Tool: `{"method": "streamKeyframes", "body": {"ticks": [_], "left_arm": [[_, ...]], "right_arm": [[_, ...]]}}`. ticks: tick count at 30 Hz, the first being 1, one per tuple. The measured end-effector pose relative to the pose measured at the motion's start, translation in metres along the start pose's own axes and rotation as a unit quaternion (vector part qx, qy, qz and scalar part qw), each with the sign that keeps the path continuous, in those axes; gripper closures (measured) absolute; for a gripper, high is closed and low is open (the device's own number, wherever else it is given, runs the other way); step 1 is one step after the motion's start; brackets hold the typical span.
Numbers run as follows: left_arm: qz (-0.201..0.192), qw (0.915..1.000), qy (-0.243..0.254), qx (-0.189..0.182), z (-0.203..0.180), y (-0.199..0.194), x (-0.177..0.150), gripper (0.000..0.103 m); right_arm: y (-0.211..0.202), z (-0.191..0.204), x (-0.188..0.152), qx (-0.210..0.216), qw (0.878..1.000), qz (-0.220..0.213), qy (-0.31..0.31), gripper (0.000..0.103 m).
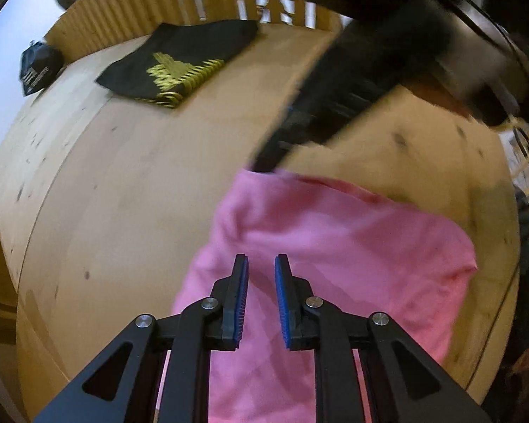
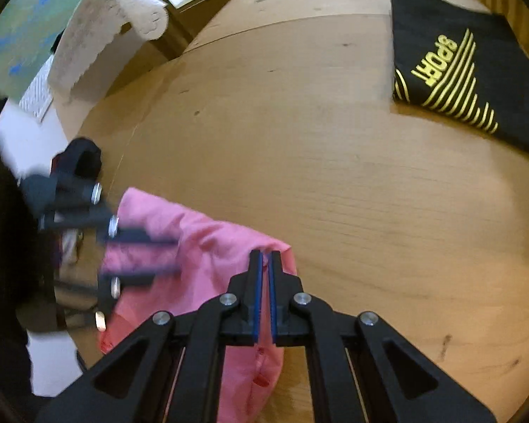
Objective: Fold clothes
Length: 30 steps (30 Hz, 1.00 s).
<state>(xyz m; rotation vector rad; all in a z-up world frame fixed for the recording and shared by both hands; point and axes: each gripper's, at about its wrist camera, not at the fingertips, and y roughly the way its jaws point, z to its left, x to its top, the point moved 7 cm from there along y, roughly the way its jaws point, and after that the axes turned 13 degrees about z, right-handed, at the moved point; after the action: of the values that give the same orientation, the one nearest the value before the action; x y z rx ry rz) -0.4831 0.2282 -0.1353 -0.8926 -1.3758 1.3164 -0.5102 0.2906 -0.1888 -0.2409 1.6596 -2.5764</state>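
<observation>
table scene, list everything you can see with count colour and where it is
pink garment: one, pink, near edge of the table, partly bunched
black garment: one, black with yellow stripes and the word SPORT, folded, far side of the table
table: one, light wood, under both garments
dark cap-like item: one, black with white print, just beyond the table's far left edge; too small to be sure what it is
white lacy cloth: one, off-white, draped on furniture beyond the table
left gripper: one, black with blue pads, jaws apart above the pink garment
right gripper: one, black with blue pads, shut on the pink garment's edge
</observation>
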Motion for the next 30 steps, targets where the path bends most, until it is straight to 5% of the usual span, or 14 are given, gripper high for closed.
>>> {"method": "streamKeyframes", "body": {"ticks": [4, 9, 23, 30], "left_arm": [[0.01, 0.9995, 0.029, 0.001, -0.023, -0.001, -0.006, 0.086], [0.036, 0.998, 0.05, 0.012, -0.034, 0.009, -0.015, 0.081], [0.038, 0.9989, 0.029, -0.004, -0.027, 0.016, -0.03, 0.081], [0.037, 0.9989, 0.028, -0.005, -0.03, 0.016, -0.03, 0.081]], "right_arm": [[0.002, 0.006, 0.0, 0.013, 1.0, 0.024, 0.015, 0.099], [-0.002, 0.005, 0.003, -0.023, 0.999, 0.026, 0.019, 0.083], [0.003, 0.004, 0.003, -0.002, 0.998, 0.051, 0.04, 0.083], [0.009, 0.0, 0.007, 0.042, 0.997, 0.042, 0.045, 0.083]]}}
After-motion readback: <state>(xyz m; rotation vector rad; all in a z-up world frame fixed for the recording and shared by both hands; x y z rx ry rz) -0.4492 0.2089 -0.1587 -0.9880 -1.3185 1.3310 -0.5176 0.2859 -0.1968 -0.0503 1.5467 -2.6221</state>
